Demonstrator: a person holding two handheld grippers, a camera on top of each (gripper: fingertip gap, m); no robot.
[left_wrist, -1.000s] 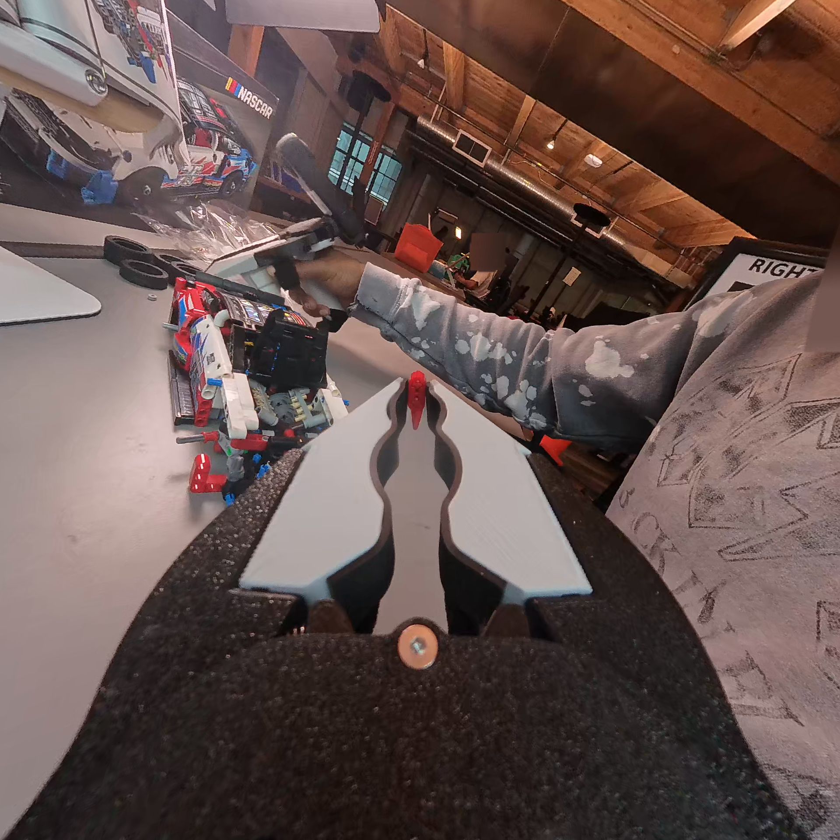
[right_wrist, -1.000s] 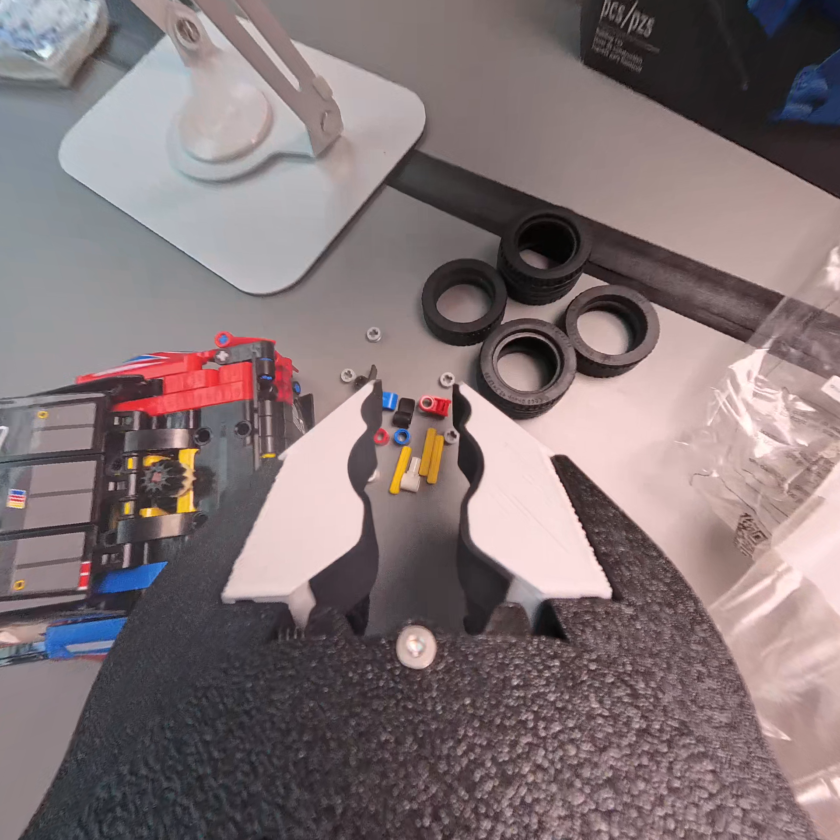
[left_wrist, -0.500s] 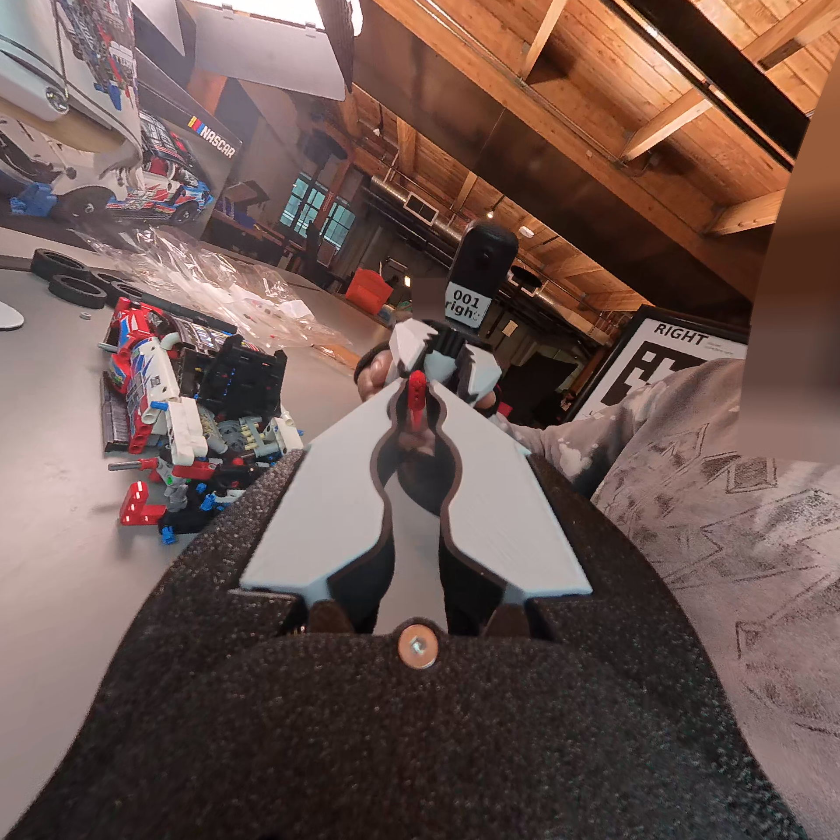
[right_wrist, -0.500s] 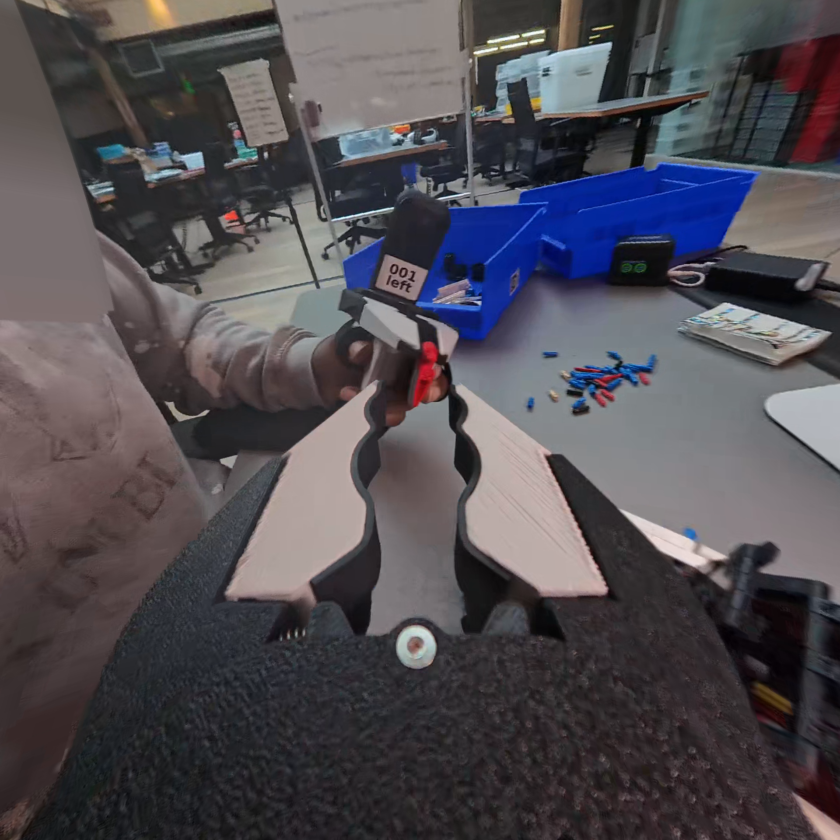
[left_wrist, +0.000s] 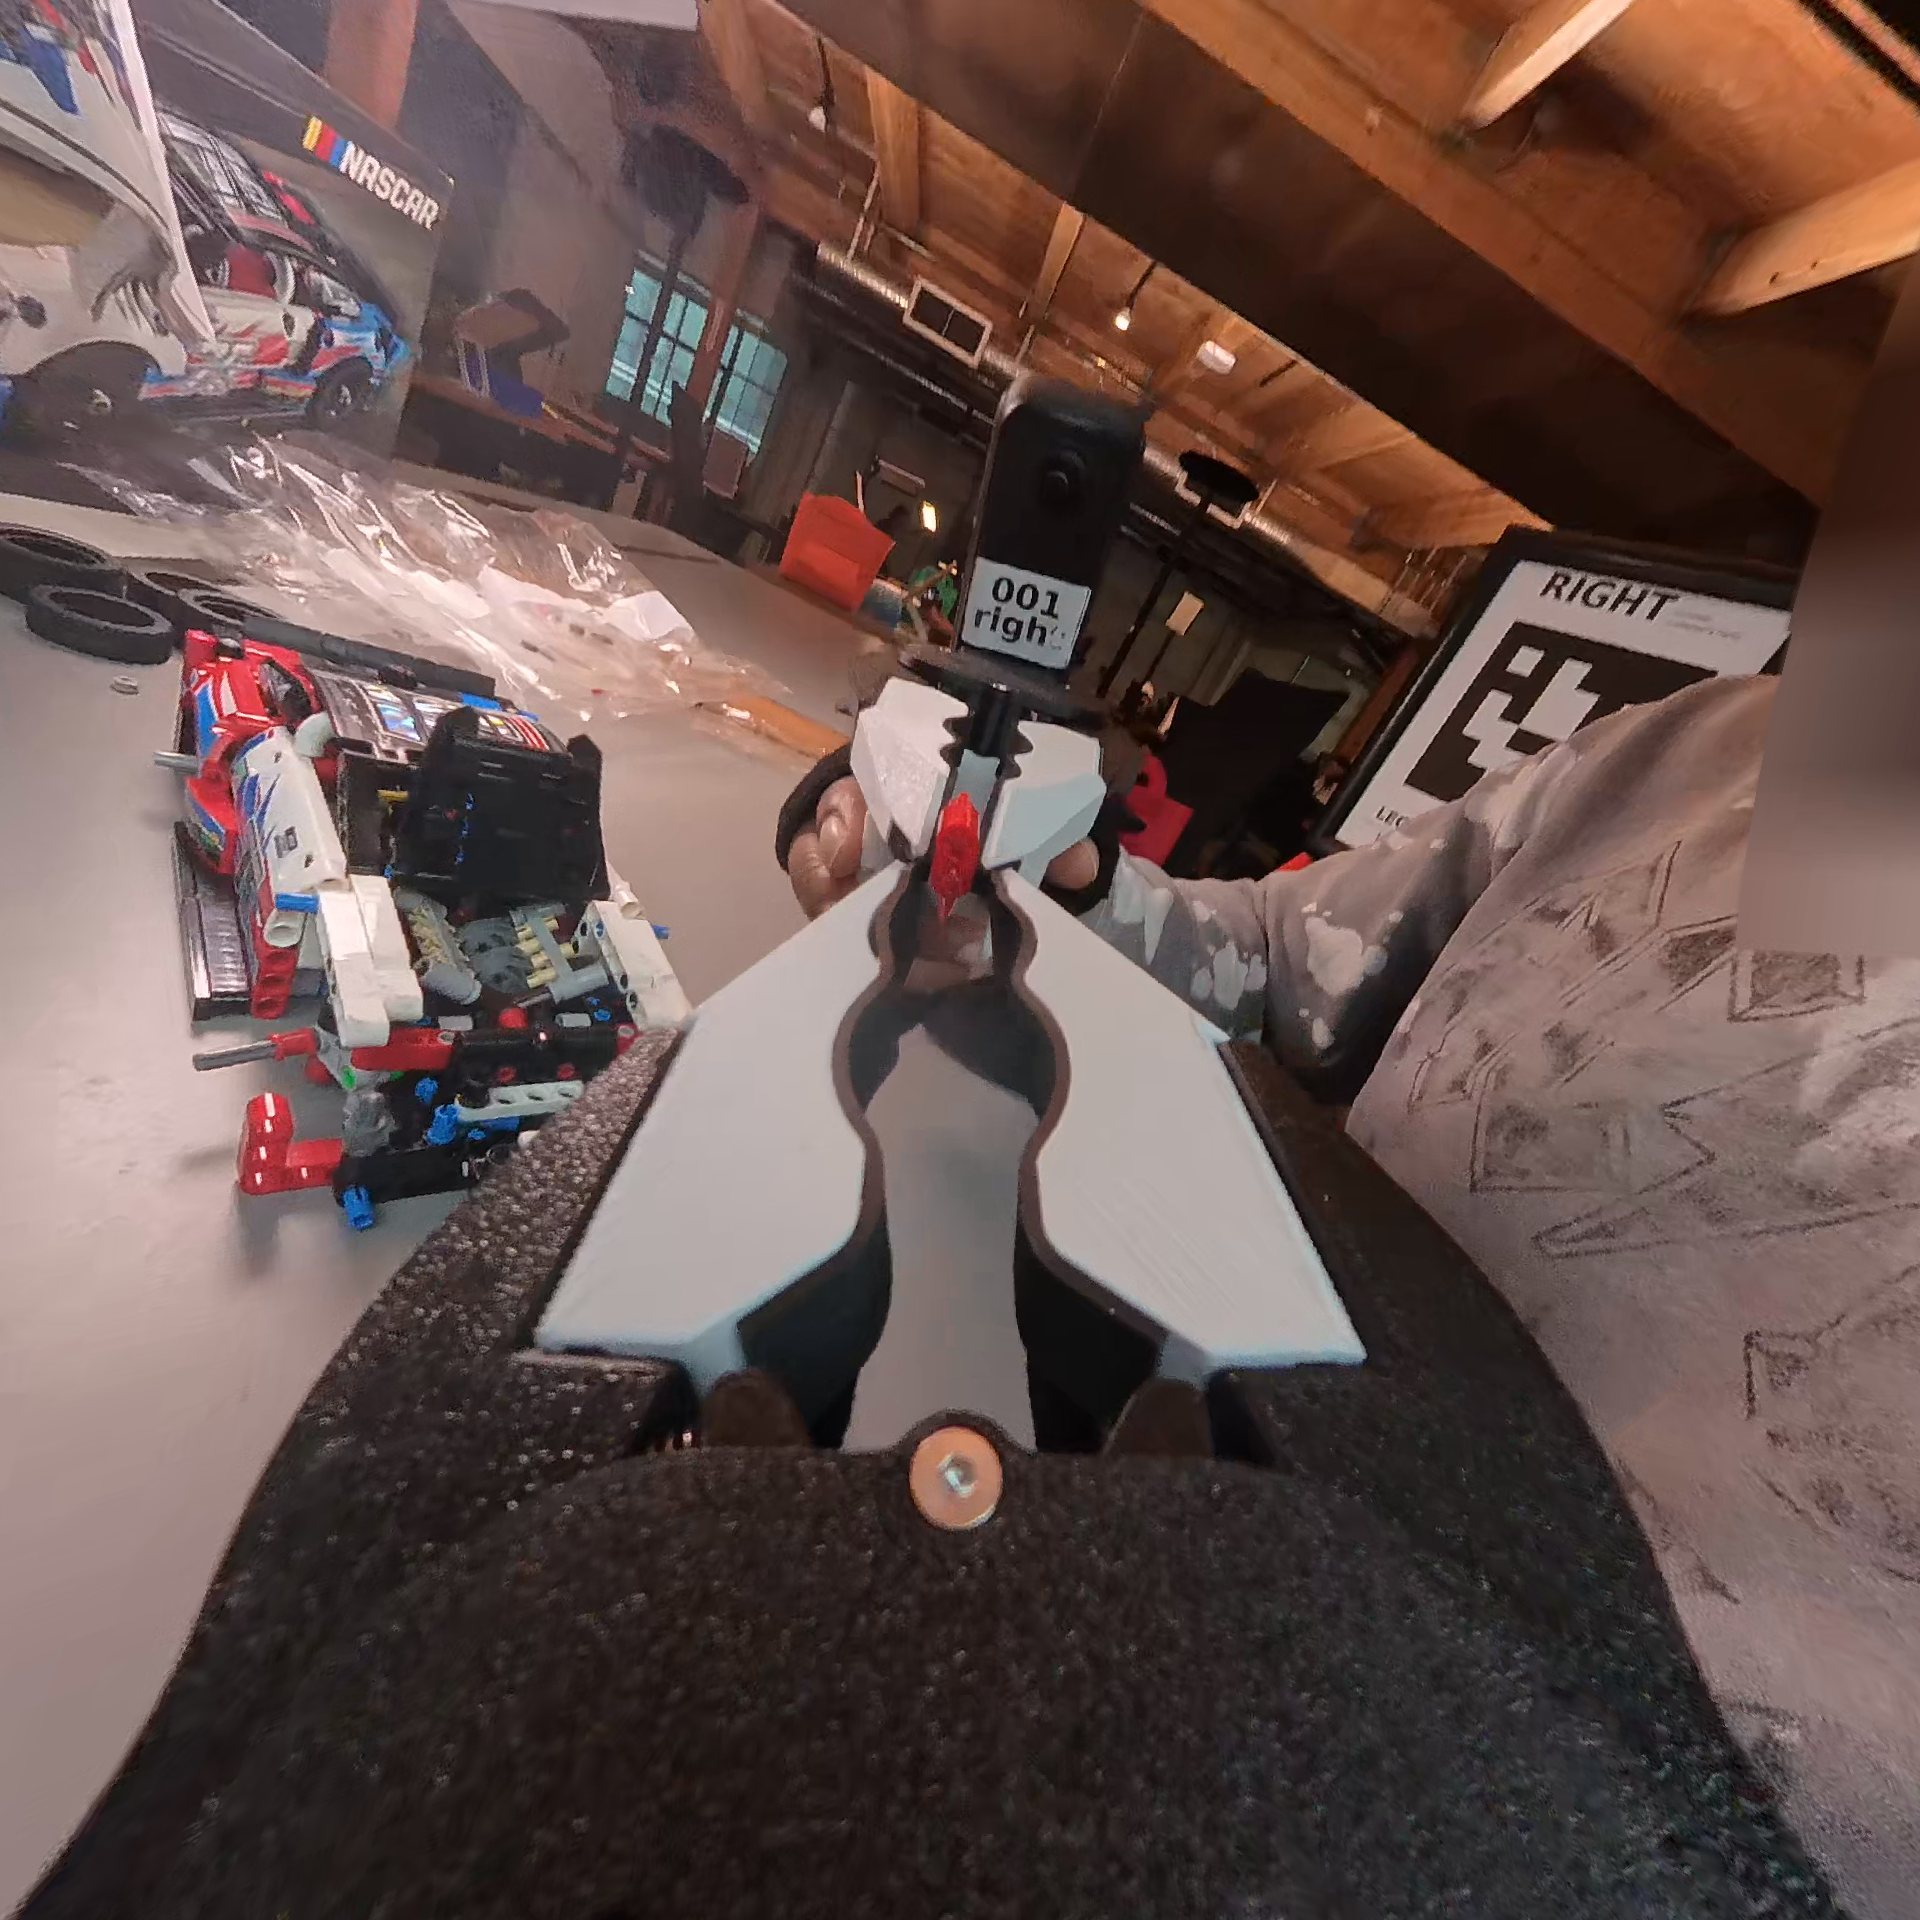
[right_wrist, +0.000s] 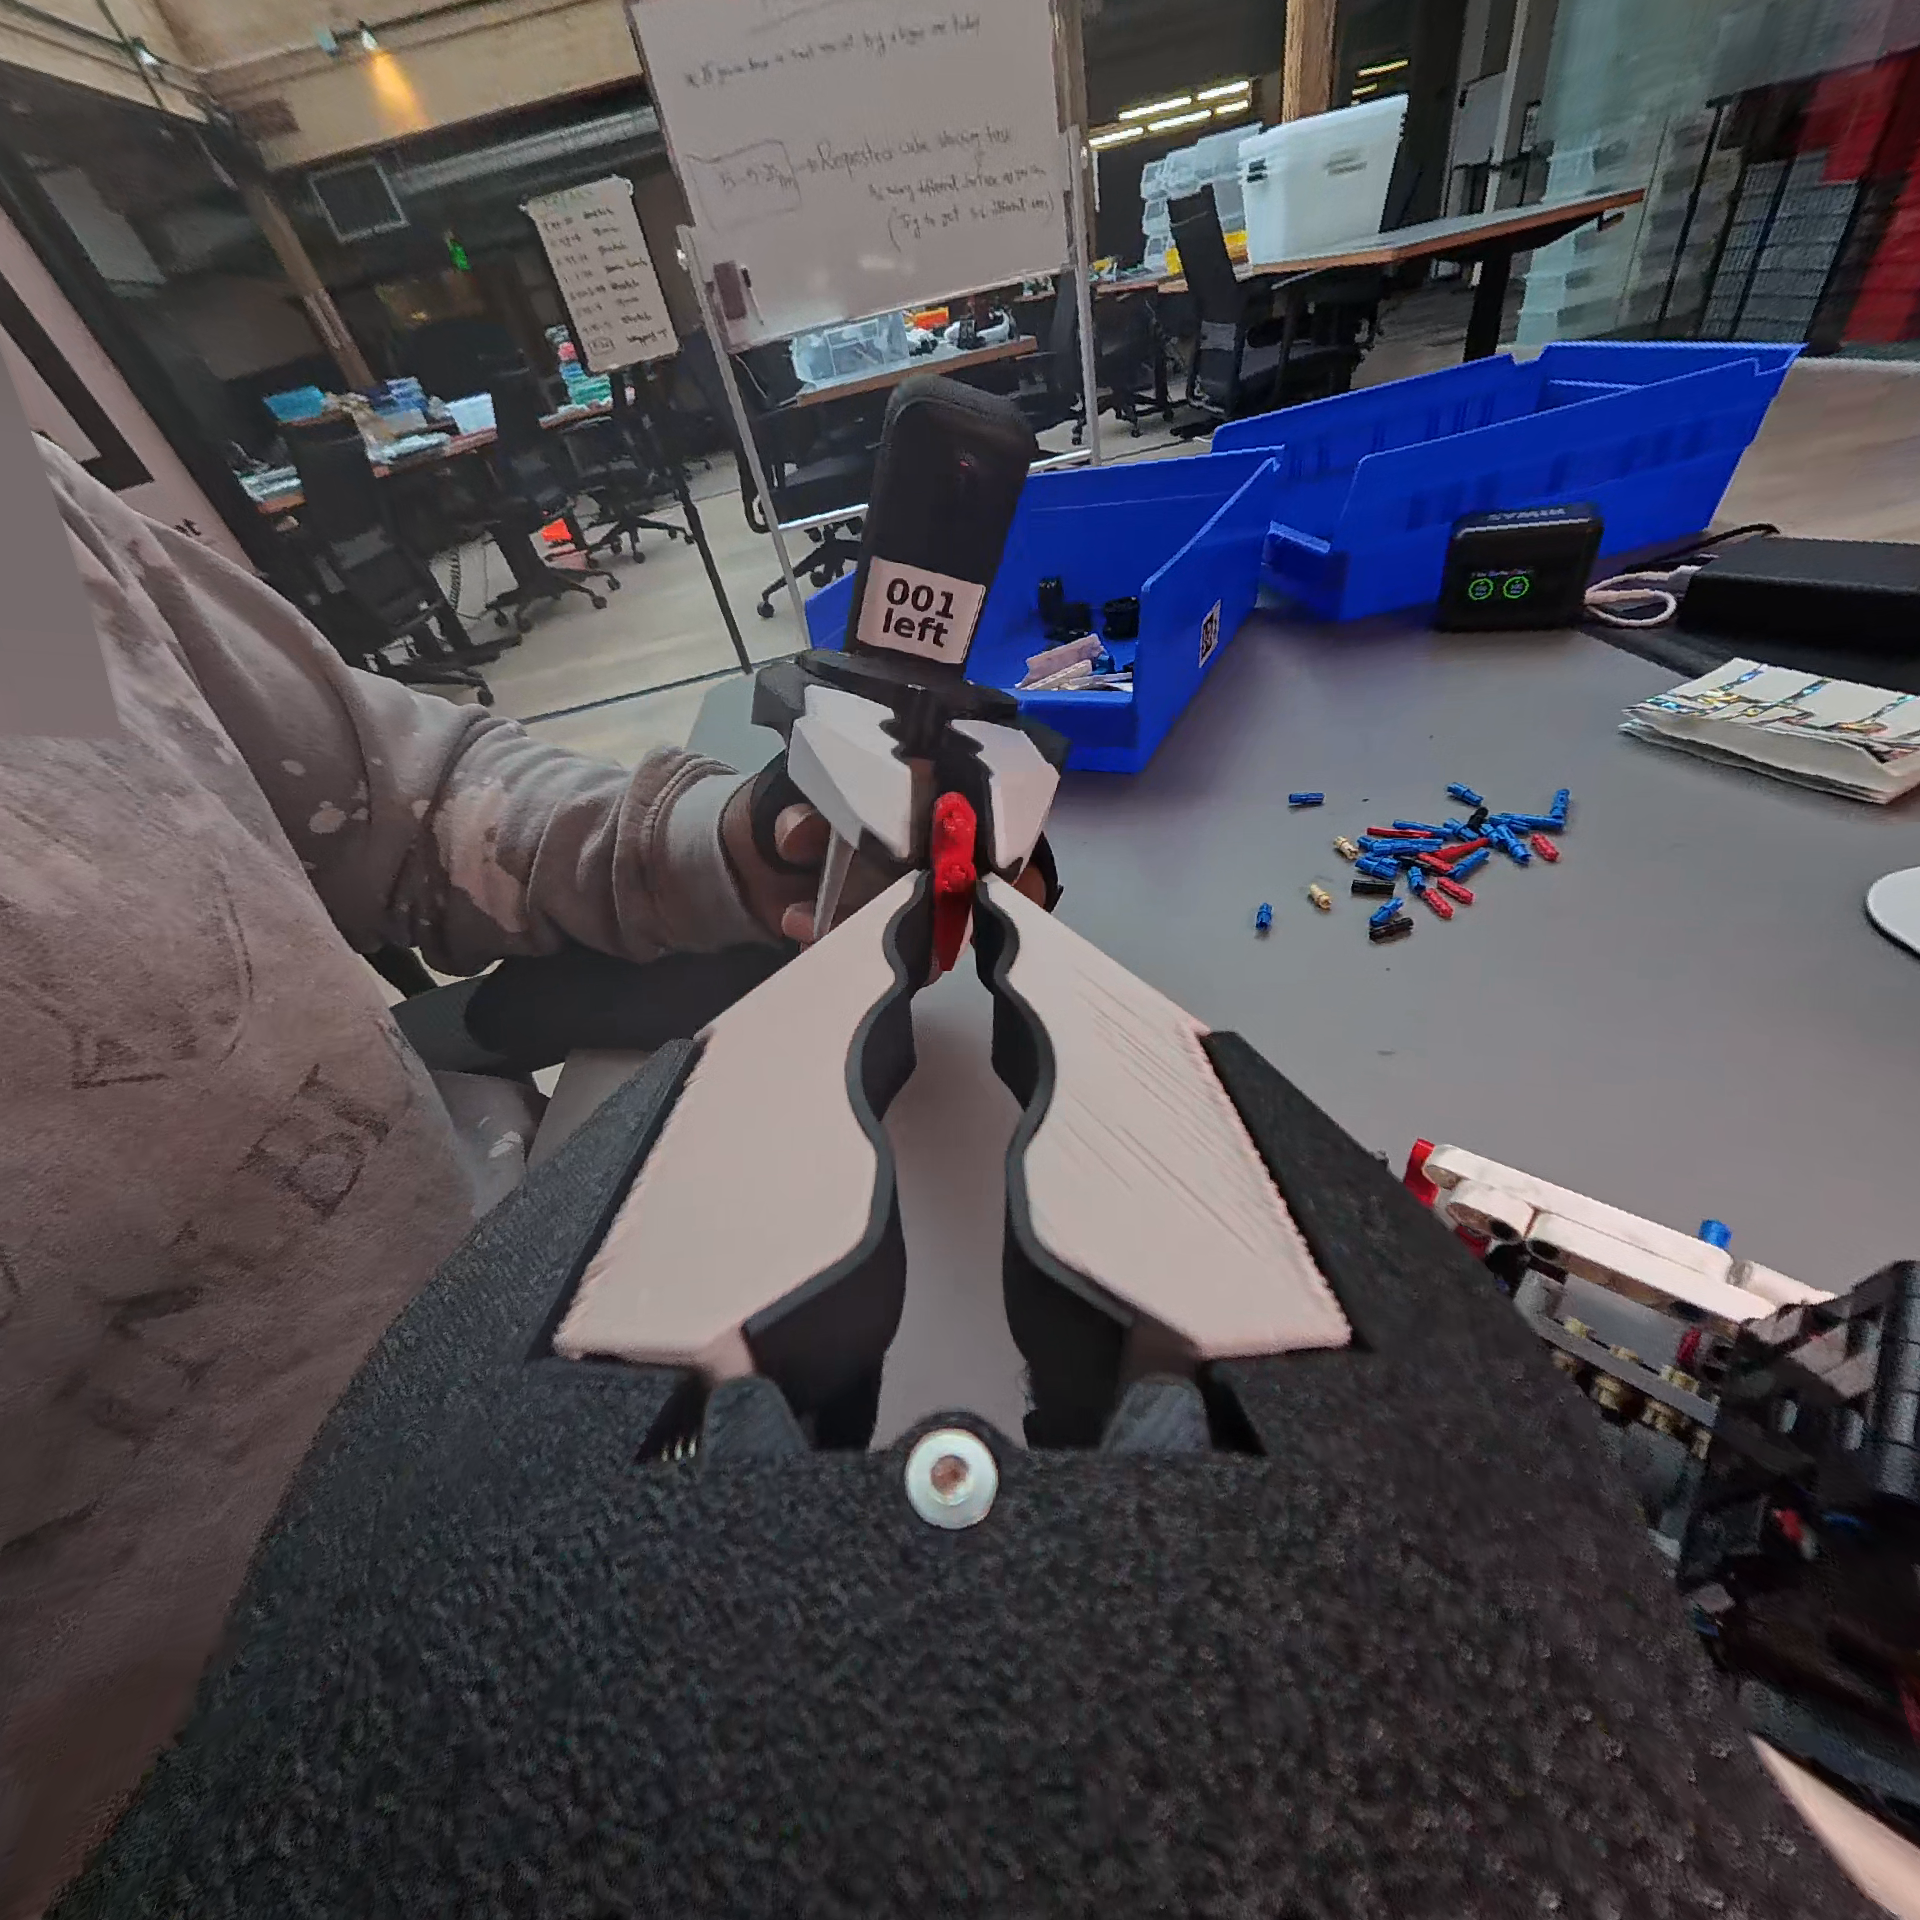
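Your left tool (left_wrist: 951, 896) is clenched on the red piece (left_wrist: 953, 844), held above the desk (left_wrist: 104, 1299) at 12 o'clock in its view, with the model car (left_wrist: 395, 883) at 9 o'clock. Your right tool (right_wrist: 951, 914) meets it tip to tip; I cannot tell whether it grips. Keep both tips in line and steady.

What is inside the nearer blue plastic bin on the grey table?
In the nearer blue plastic bin: a few small black parts and pale flat pieces. Its near wall and the left gripper's camera hide the rest.
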